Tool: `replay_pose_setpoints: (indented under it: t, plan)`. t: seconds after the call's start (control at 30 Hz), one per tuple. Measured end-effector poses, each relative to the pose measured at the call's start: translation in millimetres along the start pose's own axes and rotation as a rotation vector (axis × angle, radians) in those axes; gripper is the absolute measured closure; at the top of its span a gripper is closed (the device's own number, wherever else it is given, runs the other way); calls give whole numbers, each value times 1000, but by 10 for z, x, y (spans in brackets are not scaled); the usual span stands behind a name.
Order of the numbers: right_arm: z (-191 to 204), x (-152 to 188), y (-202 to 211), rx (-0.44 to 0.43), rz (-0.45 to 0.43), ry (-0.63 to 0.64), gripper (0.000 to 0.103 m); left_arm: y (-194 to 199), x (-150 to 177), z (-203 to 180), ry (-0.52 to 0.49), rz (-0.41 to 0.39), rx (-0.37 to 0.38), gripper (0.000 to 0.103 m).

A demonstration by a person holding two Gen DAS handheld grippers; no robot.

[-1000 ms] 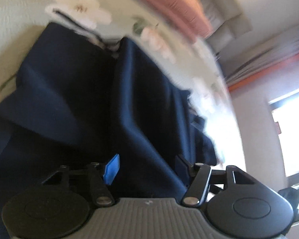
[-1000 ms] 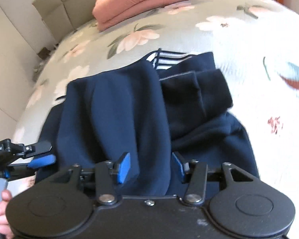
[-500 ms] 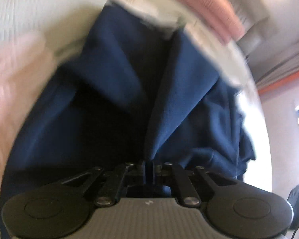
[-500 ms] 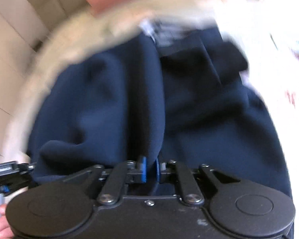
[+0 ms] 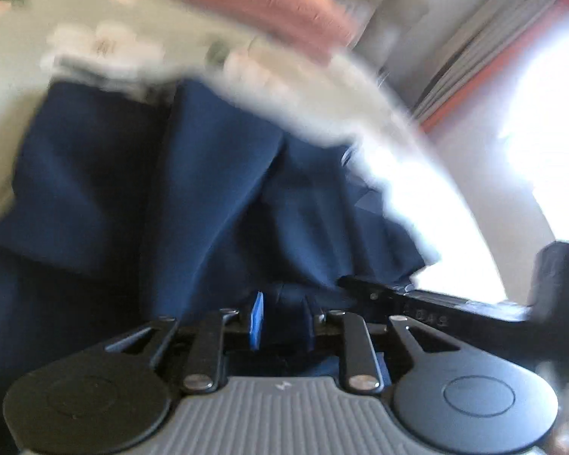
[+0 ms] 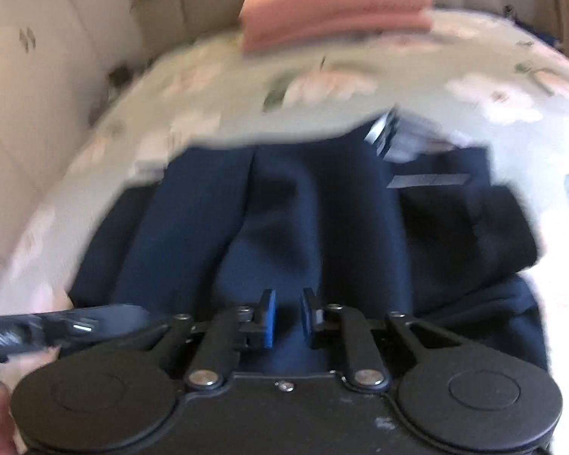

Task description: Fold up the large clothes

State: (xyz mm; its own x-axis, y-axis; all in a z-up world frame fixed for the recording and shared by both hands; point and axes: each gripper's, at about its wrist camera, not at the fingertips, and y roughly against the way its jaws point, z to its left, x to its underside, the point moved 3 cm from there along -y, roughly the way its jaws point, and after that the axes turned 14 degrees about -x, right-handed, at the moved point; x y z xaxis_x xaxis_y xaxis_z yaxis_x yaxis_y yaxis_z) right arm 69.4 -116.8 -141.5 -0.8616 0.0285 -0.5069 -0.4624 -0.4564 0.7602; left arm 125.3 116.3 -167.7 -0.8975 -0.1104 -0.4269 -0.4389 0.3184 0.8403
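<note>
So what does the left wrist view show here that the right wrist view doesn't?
Only the left wrist view shows the bright window with its orange-edged curtain, and the right gripper reaching in from the right. Only the right wrist view shows the garment's striped collar, its dark cuff, the pale cupboard doors, and the left gripper entering at lower left. Both show the navy garment on the floral bedspread, the folded pink cloth beyond it, and navy fabric between the narrowly parted jaws.
</note>
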Motion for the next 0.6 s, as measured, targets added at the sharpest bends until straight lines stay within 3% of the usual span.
replay_pose_setpoints:
  t: [0.03,0.1,0.17,0.23,0.33,0.4,0.47,0.57,0.6]
  plan:
    - [-29,94,-145,18,40,4,86,-166,89,57,-4,28,-31,80]
    - [-11,135,-128,28,21,48,89,-164,156,189,47,-4,33,80]
    - [16,113,-10,26,29,37,87,-37,168,359,145,21,81,82]
    - [33,124,258,6,0,34,84,192,229,443,147,-14,89,80]
    - [43,277,376,20,40,53,84,367,425,532,125,5,43,80]
    - [-24,428,277,13,90,28,86,319,488,574,152,65,5,79]
    - [-132,517,111,27,123,33,89,196,609,650,156,88,-52,87]
    - [-70,442,210,43,115,16,88,404,676,558,122,51,-94,78]
    - [-43,439,287,48,110,18,82,481,702,539,101,42,-111,76]
